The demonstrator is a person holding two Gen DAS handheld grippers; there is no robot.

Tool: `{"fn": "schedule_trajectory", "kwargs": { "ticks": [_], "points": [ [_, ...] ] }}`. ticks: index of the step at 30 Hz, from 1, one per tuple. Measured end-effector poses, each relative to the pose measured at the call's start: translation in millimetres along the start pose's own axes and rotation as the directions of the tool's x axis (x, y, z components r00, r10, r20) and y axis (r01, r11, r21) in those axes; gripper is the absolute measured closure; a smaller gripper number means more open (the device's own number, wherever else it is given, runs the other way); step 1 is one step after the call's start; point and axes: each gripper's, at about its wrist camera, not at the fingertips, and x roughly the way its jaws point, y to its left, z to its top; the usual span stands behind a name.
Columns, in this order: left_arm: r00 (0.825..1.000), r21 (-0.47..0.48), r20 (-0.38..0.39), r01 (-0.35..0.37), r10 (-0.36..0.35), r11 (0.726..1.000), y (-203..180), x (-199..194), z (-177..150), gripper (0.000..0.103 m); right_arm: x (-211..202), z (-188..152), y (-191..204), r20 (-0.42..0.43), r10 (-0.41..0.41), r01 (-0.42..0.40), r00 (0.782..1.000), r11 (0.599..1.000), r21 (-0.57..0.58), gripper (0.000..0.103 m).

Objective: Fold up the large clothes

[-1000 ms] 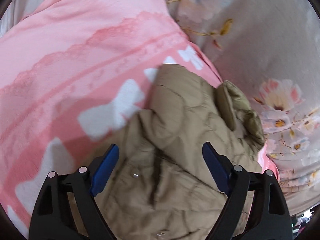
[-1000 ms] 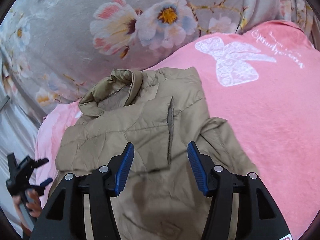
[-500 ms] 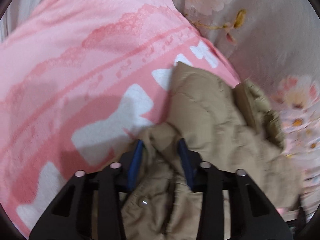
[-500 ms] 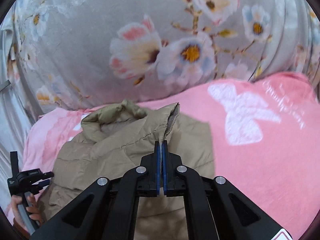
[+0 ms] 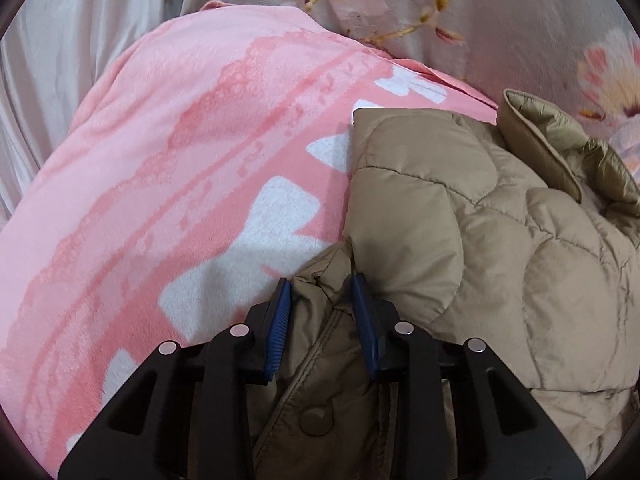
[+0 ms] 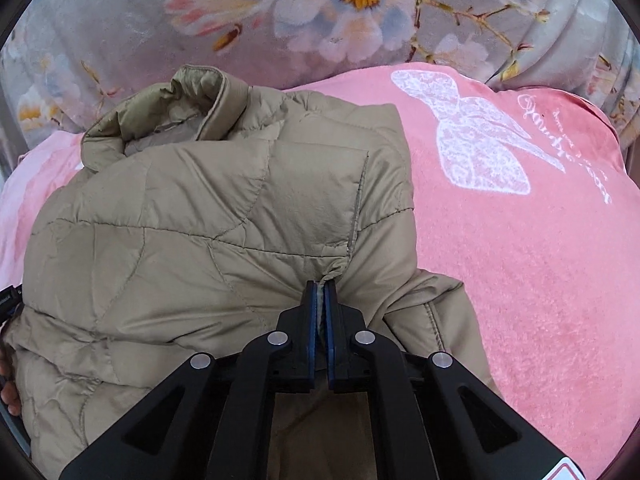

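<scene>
A tan quilted puffer jacket (image 5: 480,220) lies on a pink blanket (image 5: 180,140), its collar toward the far side. In the left wrist view my left gripper (image 5: 322,284) is shut on a thick bunch of the jacket's left edge, blue pads pressing the fabric. In the right wrist view the jacket (image 6: 200,220) fills the left and centre, and my right gripper (image 6: 320,286) is shut on a thin fold of it at the seam. Both grippers hold the jacket's near part.
The pink blanket (image 6: 520,260) with a white lace butterfly (image 6: 472,136) spreads to the right. A grey floral quilt (image 6: 320,12) lies beyond the jacket. Pale sheet (image 5: 60,60) shows at far left. A hand (image 6: 8,392) shows at the left edge.
Both grippers were open over the jacket a second ago. They closed on its fabric, and the held part has folded up toward the collar.
</scene>
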Motion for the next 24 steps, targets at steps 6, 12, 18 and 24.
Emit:
{"fn": "schedule_trajectory", "kwargs": {
  "ticks": [6,12,18,24],
  "points": [
    [1.0,0.018,0.006,-0.022,0.022,1.0,-4,-1,-2,0.072,3,0,1,-0.004,0.005,-0.005,1.0,1.0,-0.005,0.099],
    [1.0,0.028,0.004,0.023,-0.023,0.999,8,-32,4,0.072,-52,3,-11,0.071,0.019,-0.024,0.997,0.997,0.073,0.098],
    [0.987,0.082,0.082,0.13,-0.137,0.988,-32,-86,49,0.072,-77,48,26,0.135,0.119,-0.127,0.984,0.991,0.052,0.09],
    [0.985,0.201,-0.047,0.173,-0.167,0.964,-108,-52,47,0.07,-26,46,95,-0.02,0.19,-0.191,0.982,0.98,-0.05,0.09]
  ]
}}
